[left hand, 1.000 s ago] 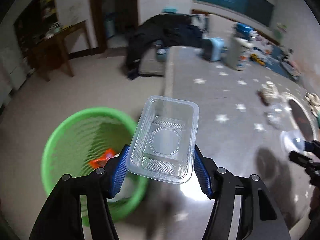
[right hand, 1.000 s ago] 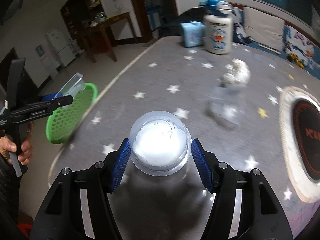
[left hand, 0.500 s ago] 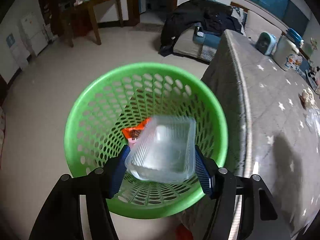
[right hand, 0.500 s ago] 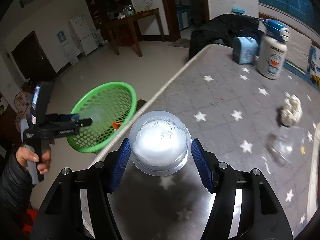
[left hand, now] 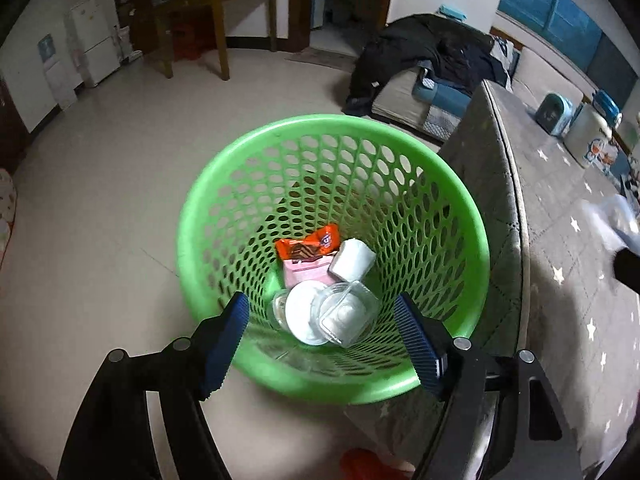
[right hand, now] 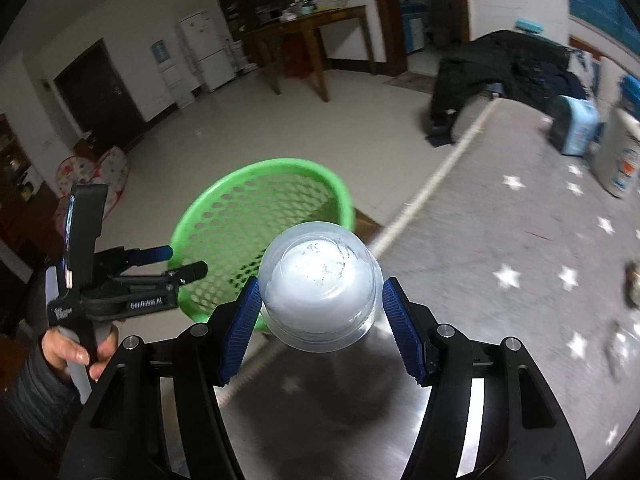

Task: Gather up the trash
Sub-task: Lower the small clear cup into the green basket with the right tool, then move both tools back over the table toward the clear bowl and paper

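My left tongs [left hand: 320, 344] spreading empty over green basket [left hand: 472, 240]; right tongs [right hand: 320, 320] pinching clear cup [right hand: 320, 284] above table edge [right hand: 420, 192]; next, judging: carrying cup over basket, releasing.

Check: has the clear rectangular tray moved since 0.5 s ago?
Yes. It left the open left gripper and now lies at the bottom of the green basket, tray beside a white lid.
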Action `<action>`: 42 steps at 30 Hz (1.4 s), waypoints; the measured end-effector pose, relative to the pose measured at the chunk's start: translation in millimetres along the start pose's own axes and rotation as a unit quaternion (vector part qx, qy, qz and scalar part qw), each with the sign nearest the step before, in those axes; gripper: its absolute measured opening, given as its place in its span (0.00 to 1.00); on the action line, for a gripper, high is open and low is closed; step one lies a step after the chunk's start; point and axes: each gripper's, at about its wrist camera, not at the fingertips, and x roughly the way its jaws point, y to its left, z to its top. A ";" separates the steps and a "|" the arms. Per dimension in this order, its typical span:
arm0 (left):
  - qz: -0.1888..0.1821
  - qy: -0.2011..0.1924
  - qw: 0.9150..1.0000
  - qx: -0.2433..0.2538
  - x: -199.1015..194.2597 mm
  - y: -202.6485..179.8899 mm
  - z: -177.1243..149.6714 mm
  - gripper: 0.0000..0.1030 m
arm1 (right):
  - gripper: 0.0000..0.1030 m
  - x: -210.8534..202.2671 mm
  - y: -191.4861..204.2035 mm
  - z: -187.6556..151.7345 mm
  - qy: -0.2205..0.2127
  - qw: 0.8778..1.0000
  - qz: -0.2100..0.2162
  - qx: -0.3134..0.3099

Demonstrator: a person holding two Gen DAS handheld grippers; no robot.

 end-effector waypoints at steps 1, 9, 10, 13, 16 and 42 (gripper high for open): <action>0.001 -0.004 1.000 -0.005 -4.1 3.8 -2.3 0.70 | 0.60 8.8 6.8 4.4 0.004 1.000 0.006 -0.006; 0.009 -0.017 0.999 -0.031 -25.4 26.2 -17.5 0.72 | 0.61 60.9 30.0 19.6 0.034 0.999 0.039 0.000; 0.010 -0.017 0.999 -0.033 -27.1 28.0 -19.1 0.72 | 0.61 66.7 32.5 20.7 0.039 0.998 0.042 0.001; 0.012 -0.019 0.999 -0.038 -30.6 31.0 -21.8 0.73 | 0.61 76.7 37.8 22.7 0.046 0.998 0.050 0.008; 0.012 -0.018 0.999 -0.043 -30.6 34.1 -23.5 0.74 | 0.65 81.9 40.1 25.4 0.050 0.997 0.059 0.018; -0.060 -0.043 0.997 0.038 -45.7 -93.2 12.0 0.76 | 0.82 -113.9 -152.3 -61.5 -0.074 0.980 -0.157 0.097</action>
